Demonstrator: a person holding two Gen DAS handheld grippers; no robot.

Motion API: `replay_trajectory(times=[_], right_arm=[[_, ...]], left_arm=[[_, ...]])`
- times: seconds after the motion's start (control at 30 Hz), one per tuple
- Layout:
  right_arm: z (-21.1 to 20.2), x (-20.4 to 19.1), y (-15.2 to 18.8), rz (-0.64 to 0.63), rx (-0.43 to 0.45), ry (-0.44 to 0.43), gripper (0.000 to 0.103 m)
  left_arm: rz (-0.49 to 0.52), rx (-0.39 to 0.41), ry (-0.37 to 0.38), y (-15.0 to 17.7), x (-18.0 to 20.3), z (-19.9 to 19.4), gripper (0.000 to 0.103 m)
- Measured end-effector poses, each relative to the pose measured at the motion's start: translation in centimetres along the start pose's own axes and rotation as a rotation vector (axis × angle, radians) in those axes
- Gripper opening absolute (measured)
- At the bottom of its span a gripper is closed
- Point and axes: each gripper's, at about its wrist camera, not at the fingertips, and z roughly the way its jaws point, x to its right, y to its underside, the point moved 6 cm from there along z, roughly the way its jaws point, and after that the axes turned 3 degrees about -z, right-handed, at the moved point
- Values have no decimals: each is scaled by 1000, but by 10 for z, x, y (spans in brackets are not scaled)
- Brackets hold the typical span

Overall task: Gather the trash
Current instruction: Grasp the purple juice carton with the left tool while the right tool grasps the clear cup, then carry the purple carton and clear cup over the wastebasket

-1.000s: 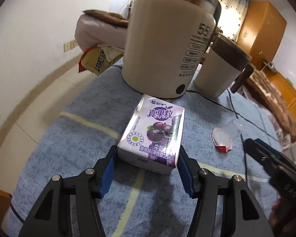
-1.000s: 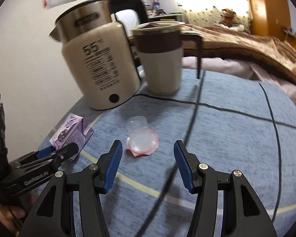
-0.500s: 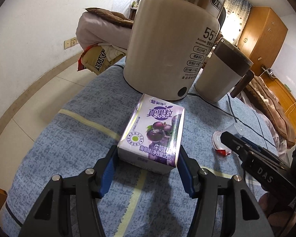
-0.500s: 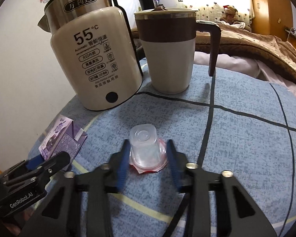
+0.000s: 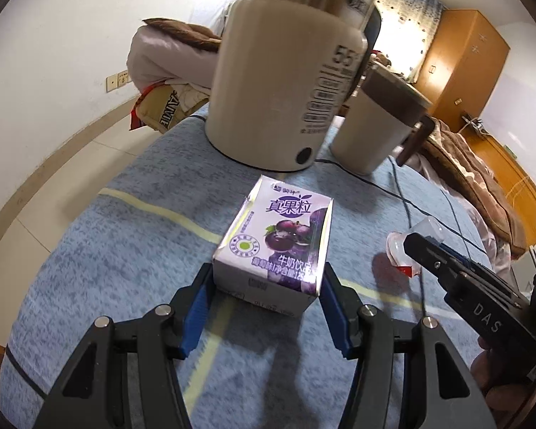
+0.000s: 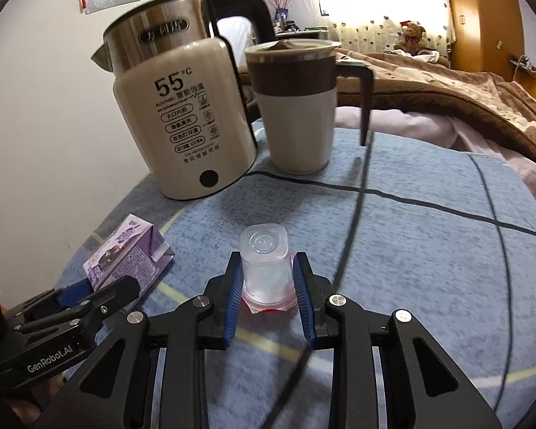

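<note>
1. The left gripper (image 5: 266,295) is clamping the purple drink carton (image 5: 275,246) by its near end, one blue pad pressing on each side.
2. The carton is lying flat on the blue tablecloth (image 5: 125,250), its far end pointing toward the cream kettle (image 5: 286,82) just beyond it.
3. The right gripper (image 6: 268,287) is closing its jaws around the clear plastic cup (image 6: 264,261), and the blue pads are already sitting against the cup's two sides.
4. The cup is standing upside down on the tablecloth, its flat base facing up and its red-edged peeled lid spreading out under it between the fingers.
5. In the right wrist view, the carton is lying to the left of the cup, well apart from it, with the left gripper reaching in from the lower left corner.
6. The lidded mug (image 6: 296,107) is standing just beside the kettle, behind the cup.
</note>
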Motion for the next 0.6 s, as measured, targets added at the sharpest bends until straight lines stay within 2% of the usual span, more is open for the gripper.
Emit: replay_trajectory(times=[0.23, 0.3, 0.5, 0.6], right_arm=[[-20, 16, 16, 54, 2, -4, 29], [-24, 17, 18, 61, 3, -2, 29], [-32, 21, 24, 76, 1, 1, 29], [-35, 23, 24, 85, 8, -2, 29]], left_arm=[[64, -60, 50, 27, 23, -9, 60], [104, -71, 56, 29, 30, -8, 62], [135, -52, 16, 15, 39, 4, 71], [137, -79, 4, 15, 40, 13, 71]])
